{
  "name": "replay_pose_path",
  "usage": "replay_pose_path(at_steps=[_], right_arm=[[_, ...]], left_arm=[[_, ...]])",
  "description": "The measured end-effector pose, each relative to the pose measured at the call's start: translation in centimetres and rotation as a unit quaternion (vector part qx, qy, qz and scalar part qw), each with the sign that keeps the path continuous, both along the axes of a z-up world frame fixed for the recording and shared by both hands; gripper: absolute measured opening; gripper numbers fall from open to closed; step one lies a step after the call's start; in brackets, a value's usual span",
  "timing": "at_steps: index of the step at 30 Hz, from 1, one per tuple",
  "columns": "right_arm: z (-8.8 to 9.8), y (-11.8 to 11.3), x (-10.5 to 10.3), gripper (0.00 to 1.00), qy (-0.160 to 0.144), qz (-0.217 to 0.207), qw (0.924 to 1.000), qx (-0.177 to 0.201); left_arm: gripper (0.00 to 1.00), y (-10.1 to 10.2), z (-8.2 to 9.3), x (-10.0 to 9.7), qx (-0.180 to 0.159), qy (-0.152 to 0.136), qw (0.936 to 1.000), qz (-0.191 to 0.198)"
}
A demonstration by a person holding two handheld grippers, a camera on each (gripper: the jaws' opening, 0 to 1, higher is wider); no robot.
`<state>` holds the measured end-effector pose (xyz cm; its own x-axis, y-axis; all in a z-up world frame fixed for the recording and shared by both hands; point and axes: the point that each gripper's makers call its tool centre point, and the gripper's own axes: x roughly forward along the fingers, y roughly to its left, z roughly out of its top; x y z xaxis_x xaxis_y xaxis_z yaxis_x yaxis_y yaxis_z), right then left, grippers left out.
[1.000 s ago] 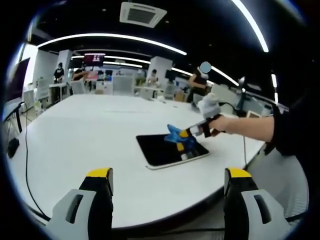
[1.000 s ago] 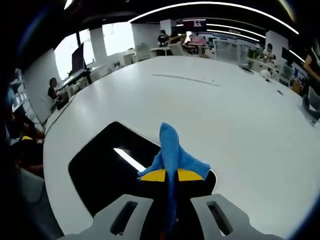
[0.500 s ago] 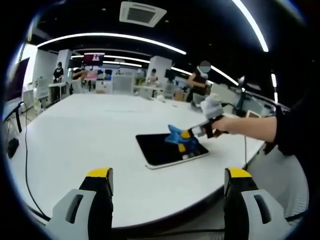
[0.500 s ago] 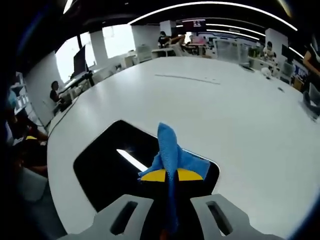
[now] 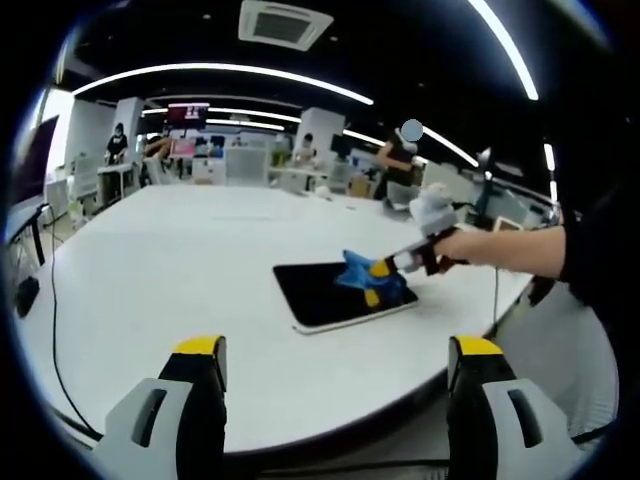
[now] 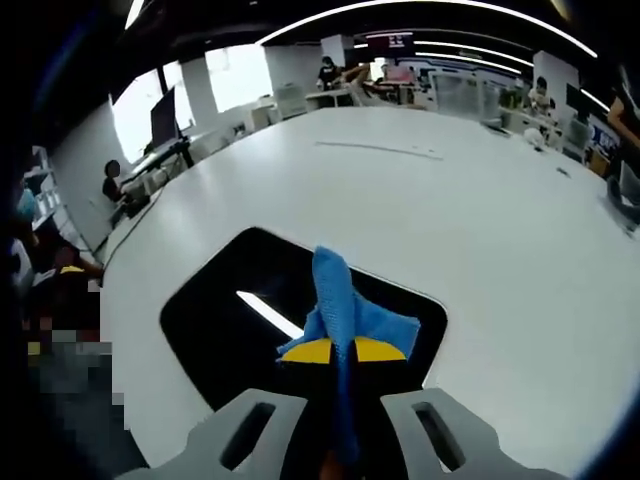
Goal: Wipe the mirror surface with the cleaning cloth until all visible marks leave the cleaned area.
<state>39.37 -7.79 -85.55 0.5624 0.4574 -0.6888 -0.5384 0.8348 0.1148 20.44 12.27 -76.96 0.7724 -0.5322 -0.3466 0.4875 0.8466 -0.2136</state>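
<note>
A dark rectangular mirror [image 5: 335, 293] with a pale rim lies flat on the white table [image 5: 180, 270]. In the left gripper view, the right gripper [image 5: 377, 280], held by a person's hand, is shut on a blue cleaning cloth [image 5: 360, 272] and rests it on the mirror's right part. My left gripper [image 5: 335, 370] stands open well in front of the table edge, with nothing between its yellow-tipped fingers. In the right gripper view the right gripper [image 6: 334, 350] pinches the blue cloth [image 6: 340, 305] over the mirror [image 6: 250, 310], which reflects a ceiling light strip.
A black cable [image 5: 50, 330] runs along the table's left side. A person's dark sleeve [image 5: 590, 260] comes in from the right. Desks, people and screens fill the far room. A person [image 6: 110, 185] sits beyond the table edge in the right gripper view.
The right gripper has slid the cloth a short way across the mirror, towards its far right part. My left gripper has stayed still and open.
</note>
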Motion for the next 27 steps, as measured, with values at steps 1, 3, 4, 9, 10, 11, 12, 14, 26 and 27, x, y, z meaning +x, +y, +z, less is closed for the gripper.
replay_pose_path(at_steps=[1,3,4,9,10,11,12,14,26,27], right_arm=[[0.0,0.0,-0.1,0.0,0.001,-0.001,1.0,0.002],[0.1,0.1,-0.6,0.0,0.0,0.001,1.0,0.0],[0.1,0.1,-0.6,0.0,0.001,0.001,1.0,-0.001],[0.2,0.1,-1.5,0.0,0.002,0.001,1.0,0.002],[0.3,0.1,-1.6,0.0,0.002,0.0,1.0,0.002],[0.3,0.2,-1.8,0.0,0.004,0.0,1.0,0.002],[0.3,0.2,-1.9,0.0,0.004,0.0,1.0,0.002],[0.3,0.3,-2.3,0.0,0.005,0.002,1.0,0.001],[0.3,0.3,-4.3,0.0,0.016,0.006,0.9999,-0.001],[0.3,0.3,-4.5,0.0,0.016,0.007,0.9999,0.0]], left_arm=[[0.92,0.0,0.0,0.0,0.0,0.0,1.0,0.0],[0.92,0.0,0.0,0.0,0.0,0.0,1.0,0.001],[0.92,0.1,0.0,0.0,0.0,0.0,1.0,0.002],[0.92,0.1,0.0,0.0,0.001,0.0,1.0,0.004],[0.92,0.1,0.0,0.0,0.001,0.0,1.0,0.004],[0.92,0.1,0.0,0.0,0.001,0.0,1.0,0.004],[0.92,0.1,0.0,0.0,0.002,0.0,1.0,0.004],[0.91,0.1,0.0,0.0,0.003,0.001,1.0,0.004],[0.91,0.2,-0.1,-0.1,0.009,0.003,1.0,0.003],[0.91,0.2,-0.1,-0.1,0.008,0.002,0.9999,0.005]])
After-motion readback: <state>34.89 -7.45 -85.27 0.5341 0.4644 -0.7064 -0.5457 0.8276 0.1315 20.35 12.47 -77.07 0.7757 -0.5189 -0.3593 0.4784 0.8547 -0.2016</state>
